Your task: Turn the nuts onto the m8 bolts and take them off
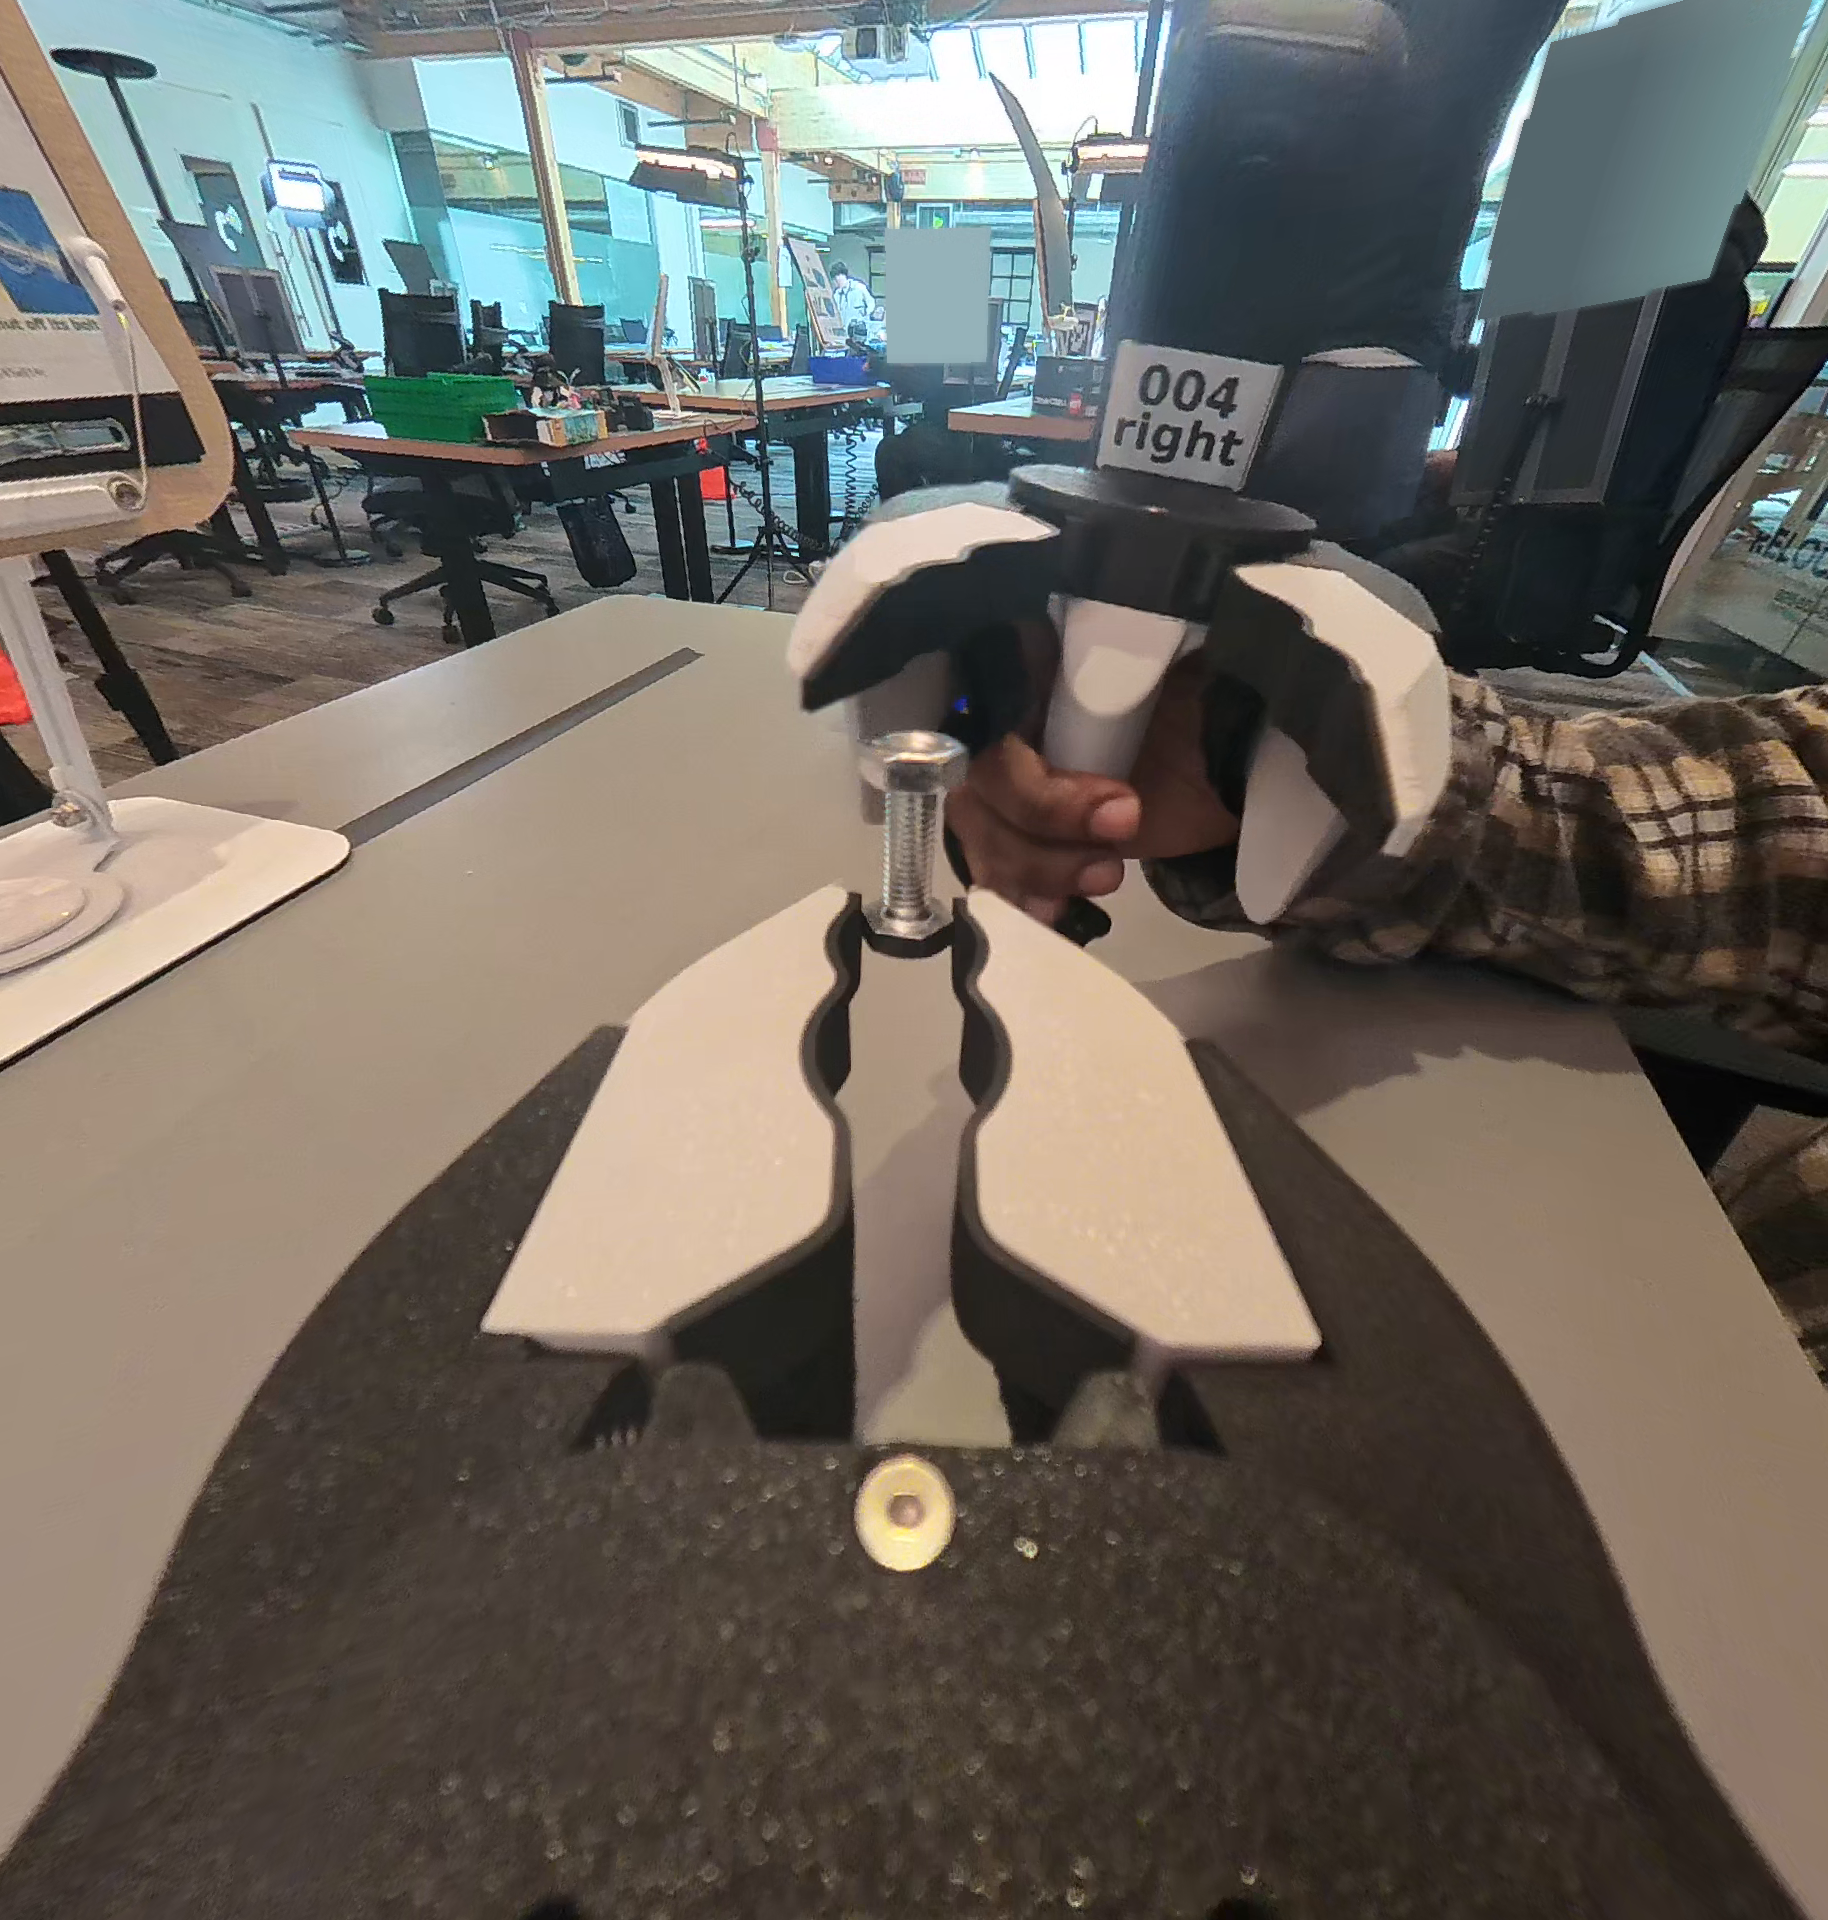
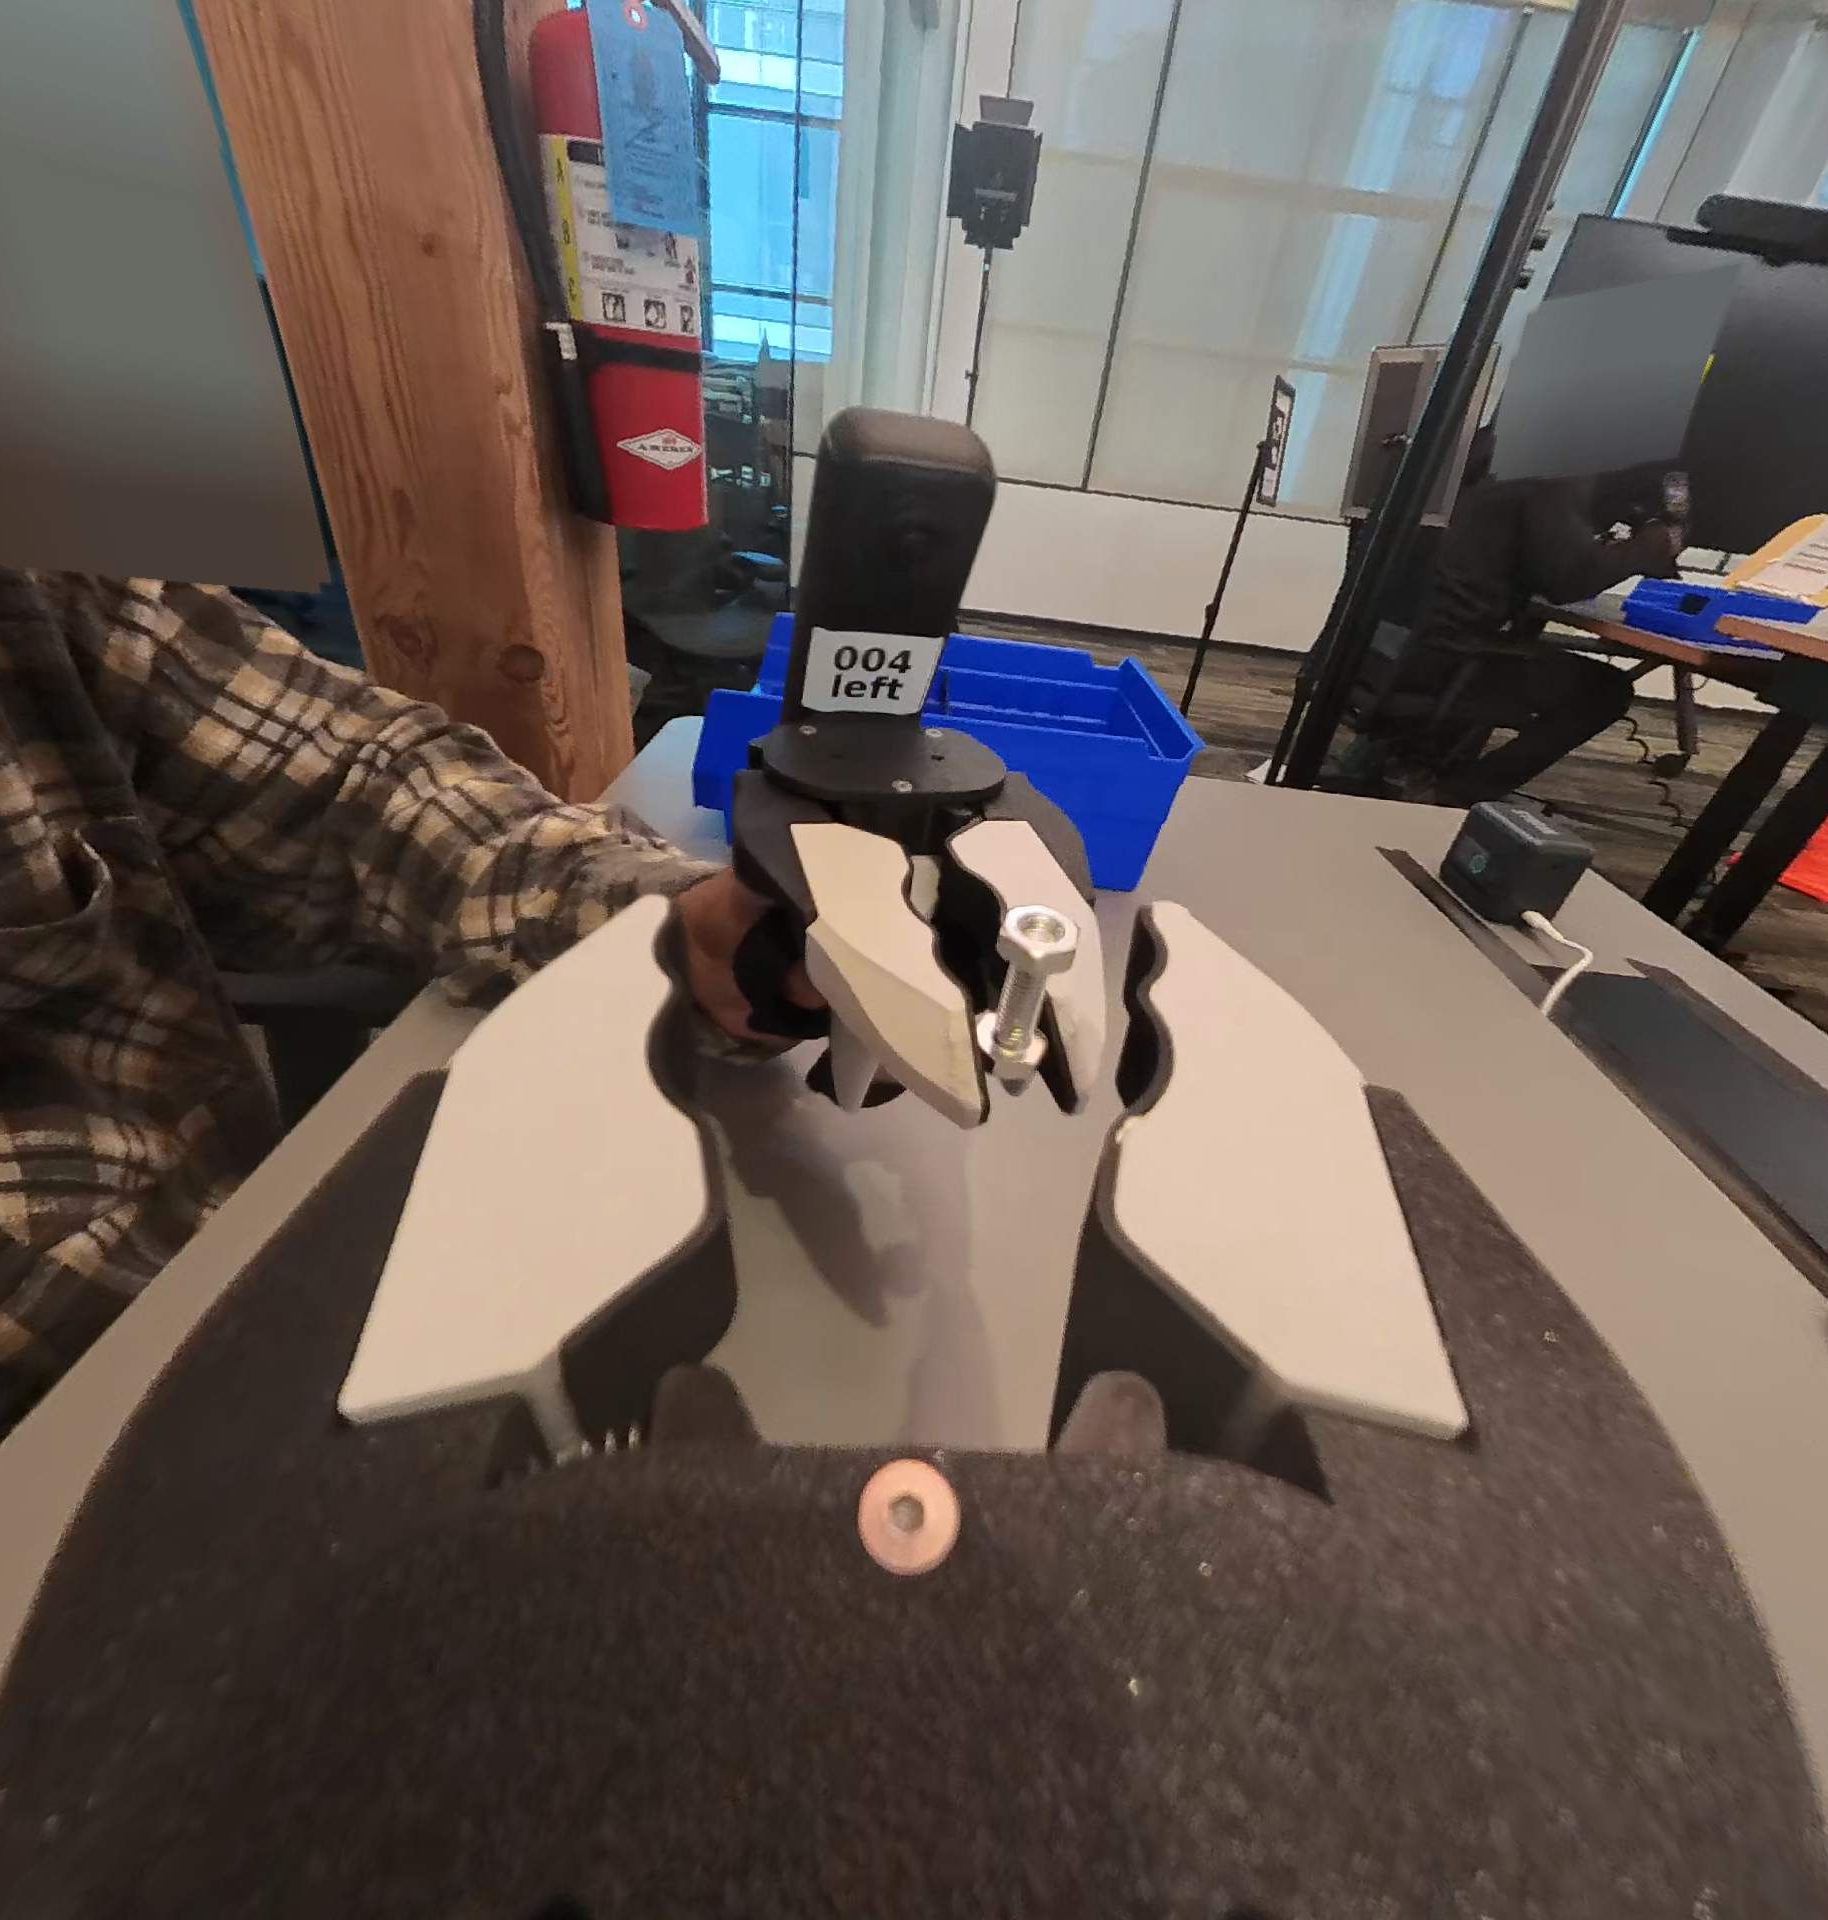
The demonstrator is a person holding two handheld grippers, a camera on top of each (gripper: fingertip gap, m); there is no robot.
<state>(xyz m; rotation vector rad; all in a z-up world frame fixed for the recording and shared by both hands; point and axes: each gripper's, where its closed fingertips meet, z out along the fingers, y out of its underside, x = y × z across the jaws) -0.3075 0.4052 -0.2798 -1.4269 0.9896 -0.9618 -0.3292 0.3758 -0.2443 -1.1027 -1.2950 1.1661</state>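
Place: open-plan office, perhaps lab | desks (image 1: 536,442), office chairs (image 1: 453,540), studio light (image 2: 993,187)

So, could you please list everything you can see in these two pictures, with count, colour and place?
bolt: one, silver, upright, between both claws
nut: one, silver, low on the bolt, pinched in the left claw's tips
table: one, grey, under everything
bin: one, blue, far table edge behind the left claw
stand: one, white, on the table, at left in the left wrist view
small box: one, black, white cable, table's right side
fire extinguisher: one, red, on the wooden post
sleeves: checked, brown and cream
left claw: white fingers, shut on the nut
right claw: white fingers, open
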